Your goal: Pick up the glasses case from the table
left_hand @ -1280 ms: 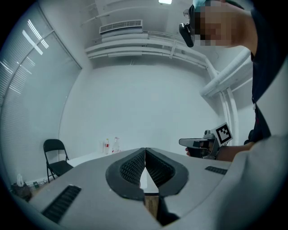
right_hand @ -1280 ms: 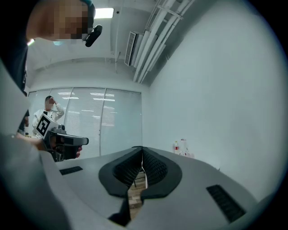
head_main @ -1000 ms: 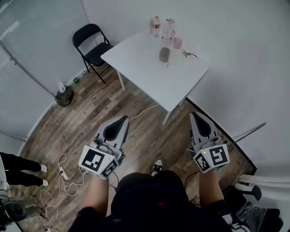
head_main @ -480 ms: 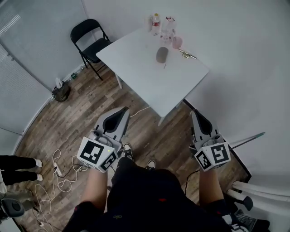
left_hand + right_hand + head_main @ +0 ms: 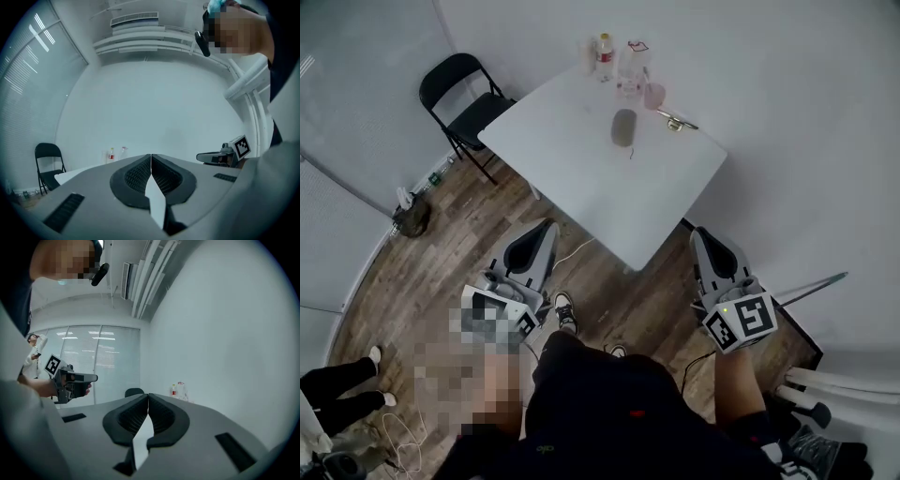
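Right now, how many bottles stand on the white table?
2. A red-labelled bottle at the table's far corner; a clear bottle just right of it, beside the pink cup. Too small to rule out another behind.

- The glasses case on the bench is only a small dark oval in the head view, and its details cannot be told.
- The metal thing beside it is too small to name.
- In the gripper views the left tool and right tool hide most of the bench, case included.
- A bystander is cut off by the edge, with only legs showing.

White table and black folding chair on wood-plank floor, white walls.
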Demonstrator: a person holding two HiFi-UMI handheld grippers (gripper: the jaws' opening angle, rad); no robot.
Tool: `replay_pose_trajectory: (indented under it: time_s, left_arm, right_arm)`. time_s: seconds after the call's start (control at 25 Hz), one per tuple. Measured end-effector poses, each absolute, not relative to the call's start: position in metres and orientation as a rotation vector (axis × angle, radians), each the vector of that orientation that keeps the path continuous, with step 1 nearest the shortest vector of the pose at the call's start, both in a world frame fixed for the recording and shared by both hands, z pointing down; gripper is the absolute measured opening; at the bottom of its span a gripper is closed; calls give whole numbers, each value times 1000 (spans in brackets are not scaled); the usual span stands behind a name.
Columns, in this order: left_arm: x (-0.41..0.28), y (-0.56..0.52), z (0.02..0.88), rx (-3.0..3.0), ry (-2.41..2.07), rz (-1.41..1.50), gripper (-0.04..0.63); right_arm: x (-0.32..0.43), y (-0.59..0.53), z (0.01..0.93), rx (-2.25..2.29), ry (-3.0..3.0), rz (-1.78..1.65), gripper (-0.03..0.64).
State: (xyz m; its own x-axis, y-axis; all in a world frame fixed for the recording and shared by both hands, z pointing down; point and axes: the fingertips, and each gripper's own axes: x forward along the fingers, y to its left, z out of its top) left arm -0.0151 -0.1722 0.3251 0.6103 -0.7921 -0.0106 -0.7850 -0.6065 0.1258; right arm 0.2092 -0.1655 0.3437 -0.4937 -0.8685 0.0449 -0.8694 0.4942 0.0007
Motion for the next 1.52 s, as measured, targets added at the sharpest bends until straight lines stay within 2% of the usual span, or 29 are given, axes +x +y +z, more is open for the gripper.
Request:
replay_pose_trajectory:
  time_s: [0.56,1.0,1.04,1.12,1.52]
  left_arm:
    - [-87,-336,345,2803,-1168,-21,23]
    - [-84,-378,370,2766,-1149,13,23]
    - [-84,-379,372,2751,-1163,16,23]
    - [-82,-381,378,2721,-1181,19,23]
    - [-80,-392,408,2635,-1245,89,23]
  right_arm:
    - [125,-321,348,1724,-2538,81,20]
    - [128,-392,391,1693,-2434,177,25]
    - [128,-401,398,1672,-2435,190,38]
    - [127,-421,414,1618,-2431,213,152]
    - [138,-545,504,1579,-2283,349,316]
